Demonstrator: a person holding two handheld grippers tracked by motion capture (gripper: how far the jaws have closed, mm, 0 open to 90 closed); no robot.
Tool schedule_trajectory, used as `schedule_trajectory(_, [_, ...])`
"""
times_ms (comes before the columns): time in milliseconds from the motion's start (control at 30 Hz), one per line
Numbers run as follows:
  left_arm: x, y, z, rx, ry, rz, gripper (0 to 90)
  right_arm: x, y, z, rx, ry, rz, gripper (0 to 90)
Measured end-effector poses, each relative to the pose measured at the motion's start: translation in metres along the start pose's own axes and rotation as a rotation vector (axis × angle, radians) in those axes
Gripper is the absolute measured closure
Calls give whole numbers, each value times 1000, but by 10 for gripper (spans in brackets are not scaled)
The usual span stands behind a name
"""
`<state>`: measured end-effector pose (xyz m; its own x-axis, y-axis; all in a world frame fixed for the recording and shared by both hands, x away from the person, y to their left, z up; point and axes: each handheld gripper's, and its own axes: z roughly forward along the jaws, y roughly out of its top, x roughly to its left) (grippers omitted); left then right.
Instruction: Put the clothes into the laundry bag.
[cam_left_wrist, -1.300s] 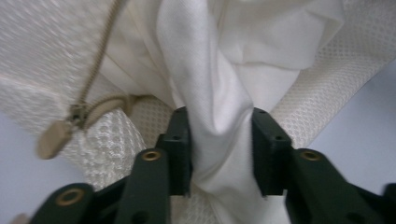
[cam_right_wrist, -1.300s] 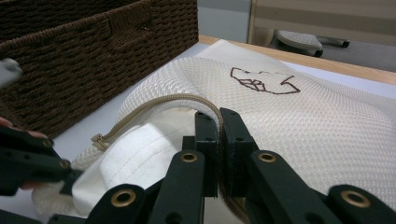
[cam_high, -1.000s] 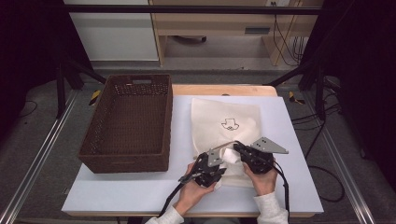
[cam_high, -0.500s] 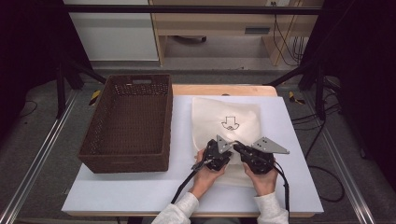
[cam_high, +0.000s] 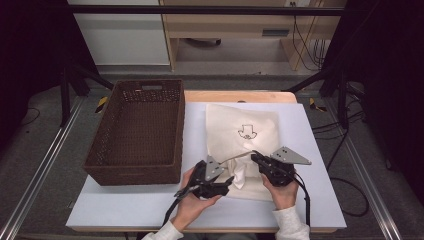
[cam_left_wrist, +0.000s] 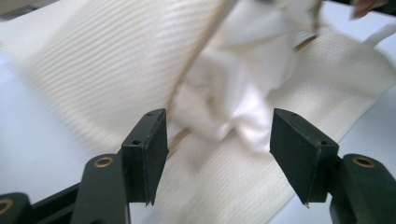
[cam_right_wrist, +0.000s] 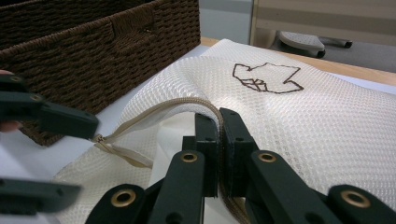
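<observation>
— Since a second ago the left gripper (cam_high: 227, 181) has shifted: half a second back it sat up against the right one by the bag's mouth, and now it lies lower and further left, near the front edge of the mesh bag (cam_high: 242, 131). Its jaws have just been opening.

— Anything between them?

— Not pressed. In the left gripper view the two black pads stand well apart, with the crumpled white cloth (cam_left_wrist: 243, 93) lying beyond and between them, half inside the bag's opening. The pads do not touch it.

— And the right gripper (cam_high: 256, 159)?

— Clamped shut on the bag's zipper edge (cam_right_wrist: 187, 105). In the right gripper view the two jaws are together with the tan zipper tape pinched between them, and the upper layer of mesh is lifted into an arch, so the mouth gapes.

— Where does the bag lie?

— On the white table (cam_high: 310, 165), just right of the brown wicker basket (cam_high: 137, 132), close beside it; I cannot tell if they touch. Its printed dark outline figure (cam_high: 247, 132) faces up. The far part lies flat; the near end, toward the person, is raised by the right gripper.

— And the cloth, in the high view?

— A white bunch (cam_high: 239, 174) at the open mouth, between the two grippers, just right of the left one.
</observation>
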<state>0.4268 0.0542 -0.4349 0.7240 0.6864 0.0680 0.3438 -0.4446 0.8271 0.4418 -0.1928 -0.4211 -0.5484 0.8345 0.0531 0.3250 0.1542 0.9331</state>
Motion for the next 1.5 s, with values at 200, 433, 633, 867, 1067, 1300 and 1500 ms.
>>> schedule_trajectory(200, [21, -29, 4, 91, -35, -113, 451, 1, 0, 1, 6, -3, -4, 872])
schedule_trajectory(433, [21, -41, 9, 140, -65, -129, 680, 4, -1, 3, 25, -11, -30, 802])
schedule_trajectory(633, [23, -52, 7, 144, -48, -132, 773, 9, 3, 3, 59, -26, -48, 685])
schedule_trajectory(867, [19, -52, 11, 137, -26, -94, 747, 19, 9, -13, 45, -40, -84, 529])
schedule_trajectory(1067, [18, -55, 11, 110, -20, -84, 710, 32, 9, -28, 21, -18, -82, 546])
schedule_trajectory(1300, [18, -56, 12, 101, -22, -88, 697, 43, -28, 3, 153, -41, -69, 789])
schedule_trajectory(1500, [20, -56, 12, 99, -29, -107, 807, 49, -44, 27, 213, -61, -84, 900])
